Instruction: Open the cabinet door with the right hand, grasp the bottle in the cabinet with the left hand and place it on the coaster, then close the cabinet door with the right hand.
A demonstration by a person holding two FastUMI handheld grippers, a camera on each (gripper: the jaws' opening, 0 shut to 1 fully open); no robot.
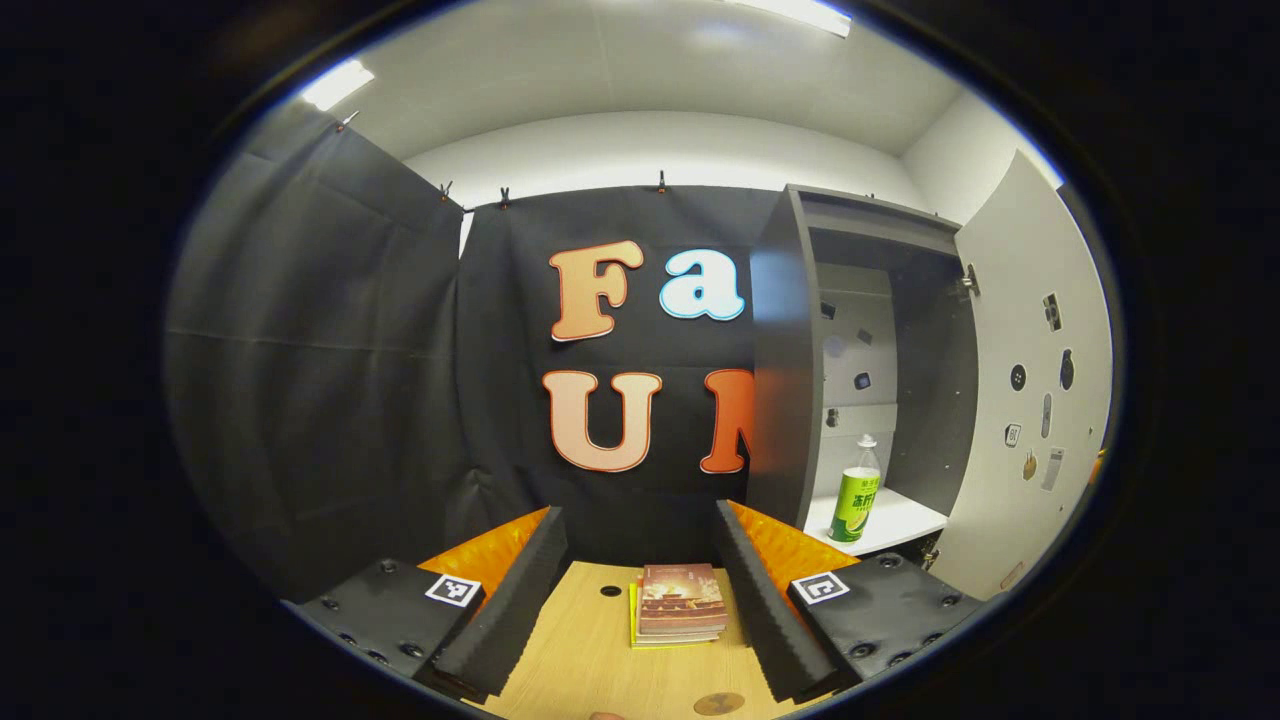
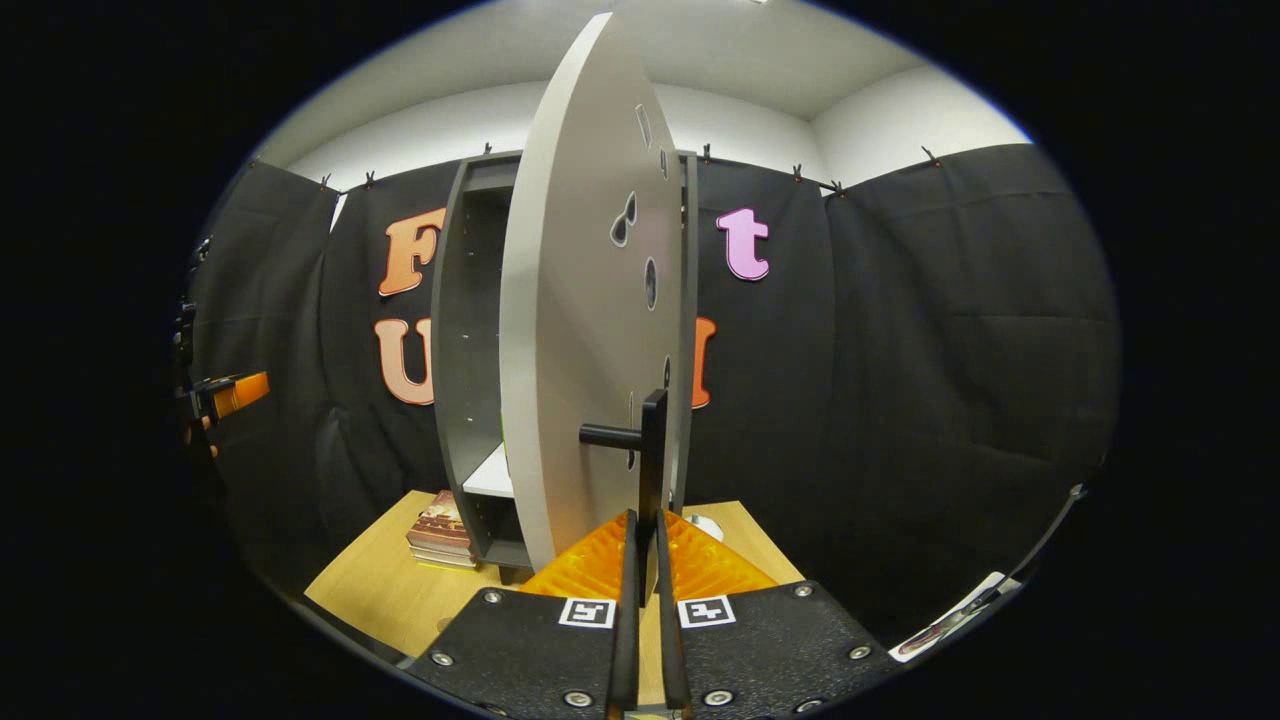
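Right gripper view, near end first: my right gripper [image 2: 646,575] is pinched together on the lower end of the door handle [image 2: 652,450], a dark upright bar on a short stub. Both fingers press its sides, so I judge this a firm hold, kept so the cabinet door [image 2: 575,300] stays swung out while the other hand works. The door stands edge-on to me, wide open, at 12 o'clock. Past it at 10 o'clock is the cabinet [image 2: 462,330], dark-walled with a white shelf. At 9 o'clock, far off, the other gripper's body shows with a hand behind it.

Left gripper view: my left gripper [image 1: 640,590] has its fingers spread wide with nothing between them, hanging over the wooden table [image 1: 580,660]. I judge that spread is readiness for the bottle's body. Between the fingers, farther on, lies a stack of books [image 1: 680,600]. A small round brown disc at 6 o'clock by the table edge is probably the coaster [image 1: 719,703].

The bottle [image 1: 856,490] stands upright on the cabinet's white shelf at 4 o'clock, well apart from my left fingers. It has a clear neck, white cap and green label; the label print is too small to read. Small stickers on the door's inner face are likewise unreadable.

Step in hand, as I judge: door open, reach for the bottle not yet done.
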